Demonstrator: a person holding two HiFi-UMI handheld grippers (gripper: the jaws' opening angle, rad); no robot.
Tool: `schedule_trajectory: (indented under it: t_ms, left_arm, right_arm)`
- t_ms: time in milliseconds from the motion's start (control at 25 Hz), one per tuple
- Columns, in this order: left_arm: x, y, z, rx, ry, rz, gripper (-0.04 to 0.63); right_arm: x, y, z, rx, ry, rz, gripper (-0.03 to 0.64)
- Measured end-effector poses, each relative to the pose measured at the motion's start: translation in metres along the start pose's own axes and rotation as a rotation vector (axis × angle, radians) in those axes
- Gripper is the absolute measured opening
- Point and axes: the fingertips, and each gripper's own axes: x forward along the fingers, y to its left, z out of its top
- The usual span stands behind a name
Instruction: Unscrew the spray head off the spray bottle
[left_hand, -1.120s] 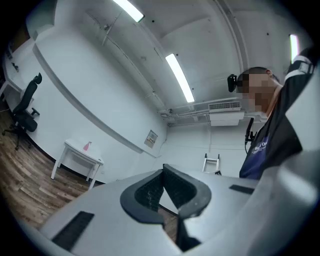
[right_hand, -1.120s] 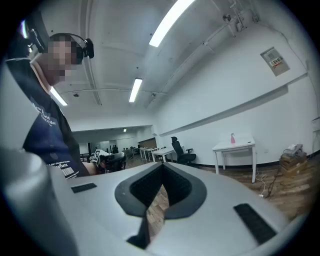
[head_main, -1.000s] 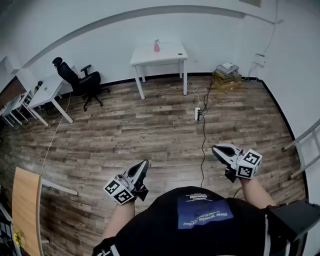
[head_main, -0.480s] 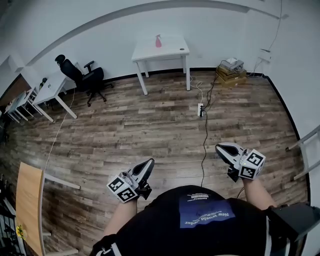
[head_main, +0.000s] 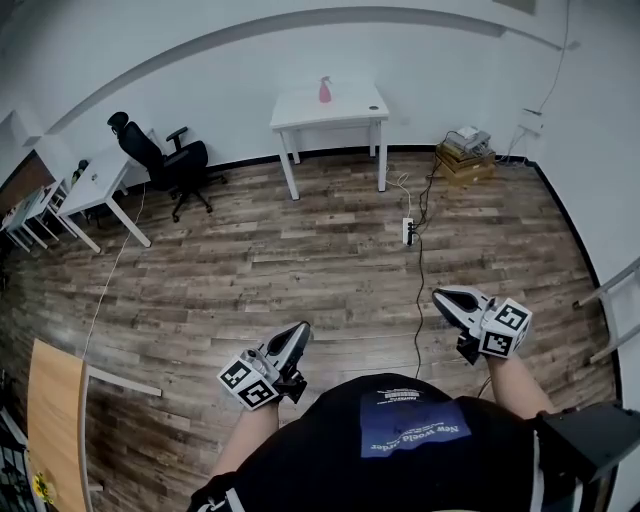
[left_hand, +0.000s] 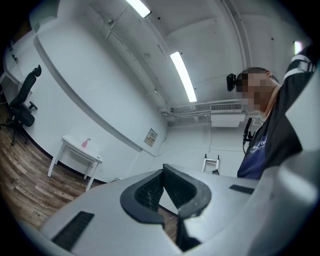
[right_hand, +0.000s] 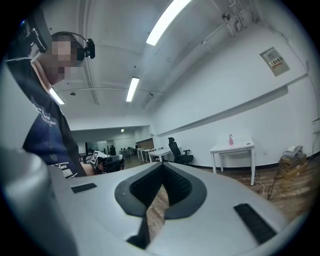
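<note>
Standing well back from a small white table (head_main: 352, 104) at the far wall, a person holds a gripper in each hand above a wood-plank floor (head_main: 300, 250). A pink spray bottle (head_main: 325, 90) stands upright on the table. It is so small in every view that its spray head cannot be told from its body, nor whether the head is screwed on. The person's dark torso fills the bottom of the head view, is cut off by the frame edge, and hides most of both forearms.

The left gripper (head_main: 299, 331) has its jaws pressed together with nothing between them. The right gripper (head_main: 441, 296) is likewise closed and empty. The bottle is well apart from both pairs of fingers, across open floor. In the left gripper view the bottle (left_hand: 87, 143) sits far off, left of the jaws. In the right gripper view the bottle (right_hand: 231, 139) sits far off to their right. A black office chair (head_main: 165, 160) stands left of the table. A power strip (head_main: 408, 231) lies on the floor between the table and the right gripper.
</note>
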Motion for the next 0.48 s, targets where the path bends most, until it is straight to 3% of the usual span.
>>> schedule_trajectory:
  t_ms: [280,480]
  left_arm:
    - [-0.066,0.105,0.073,0.029,-0.008,0.015,0.000]
    - [-0.100,0.166,0.102,0.012,-0.021,0.037,0.000]
  right_arm:
    - [0.133,0.025,0.026,-0.008,-0.035,-0.003,-0.003]
    - [0.209,0.038,0.026,-0.013,-0.008,0.017,-0.003]
